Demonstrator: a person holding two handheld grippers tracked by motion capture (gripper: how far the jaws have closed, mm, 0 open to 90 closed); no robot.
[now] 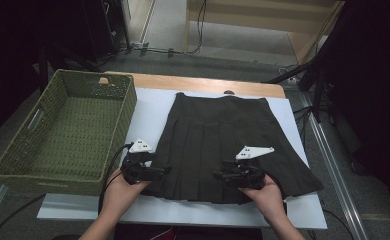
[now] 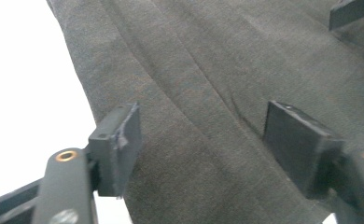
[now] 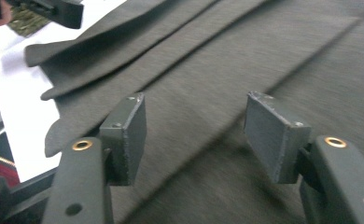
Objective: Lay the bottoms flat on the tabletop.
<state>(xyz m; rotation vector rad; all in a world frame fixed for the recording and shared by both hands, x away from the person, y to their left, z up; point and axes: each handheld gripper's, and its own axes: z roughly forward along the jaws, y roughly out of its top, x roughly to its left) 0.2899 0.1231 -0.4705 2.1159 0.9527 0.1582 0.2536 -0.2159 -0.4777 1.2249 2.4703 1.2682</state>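
A dark pleated skirt (image 1: 223,135) lies flat on a white sheet (image 1: 148,107), waistband at the far side and hem toward me. My left gripper (image 1: 167,170) hovers over the hem's left corner, pointing right. Its jaws stand open over the cloth (image 2: 217,70) with nothing pinched between them (image 2: 201,116). My right gripper (image 1: 217,175) is over the hem right of centre, pointing left at the other gripper. In the right gripper view its jaws are apart (image 3: 196,105) above the pleats (image 3: 264,56), and the left gripper (image 3: 54,9) shows at the top left.
A green woven basket (image 1: 125,115) stands with nothing in it at the left, beside the sheet. The wooden table edge (image 1: 208,84) runs behind the skirt. Cables and dark stands lie on the floor beyond and to the right.
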